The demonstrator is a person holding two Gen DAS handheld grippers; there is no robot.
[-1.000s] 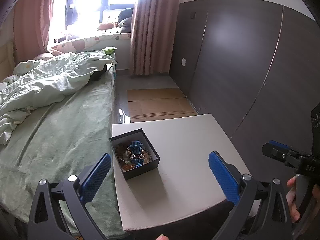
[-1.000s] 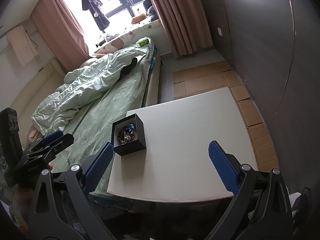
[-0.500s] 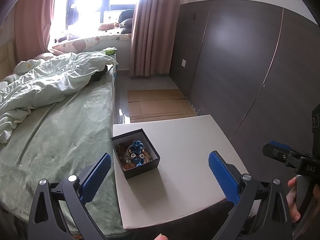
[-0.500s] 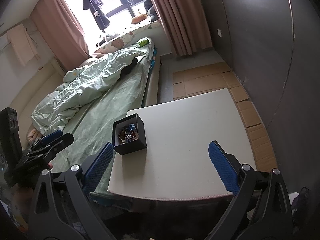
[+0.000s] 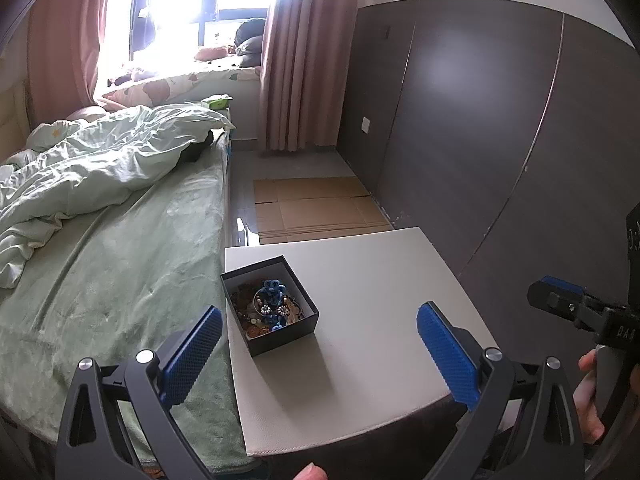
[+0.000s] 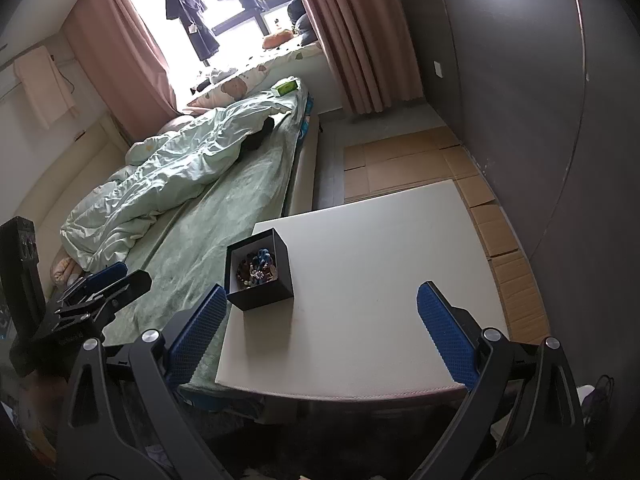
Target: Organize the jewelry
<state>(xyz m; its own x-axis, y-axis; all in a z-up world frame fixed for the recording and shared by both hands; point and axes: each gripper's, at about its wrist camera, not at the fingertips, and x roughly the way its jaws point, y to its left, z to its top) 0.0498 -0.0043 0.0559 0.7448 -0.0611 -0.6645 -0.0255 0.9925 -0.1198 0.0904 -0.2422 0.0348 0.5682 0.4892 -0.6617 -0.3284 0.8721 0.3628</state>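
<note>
Blue ribbed pads face each other across a wide gap on our left gripper [image 5: 318,350], fingers spread and holding nothing; our right gripper [image 6: 318,338] stands the same, parted wide and empty, both hovering short of the near edge of the white tabletop [image 5: 380,280]. A hand [image 5: 592,396] grips the right tool's handle at the edge of the left wrist view. On the tabletop's left side, near the edge by the bed, we list one open black box [image 5: 270,308] holding a tangle of jewelry [image 5: 268,306]: beaded bracelets in brown and white and a blue knotted piece on top. Beside the table, a bed with green sheet [image 5: 120,264] and a rumpled pale green duvet [image 5: 92,168]. Beyond, flattened cardboard [image 5: 316,208] on the floor, a dark panelled wall [image 5: 480,140], pink curtains [image 5: 300,60], and a bright window [image 6: 224,4] with dark clothes hanging.
</note>
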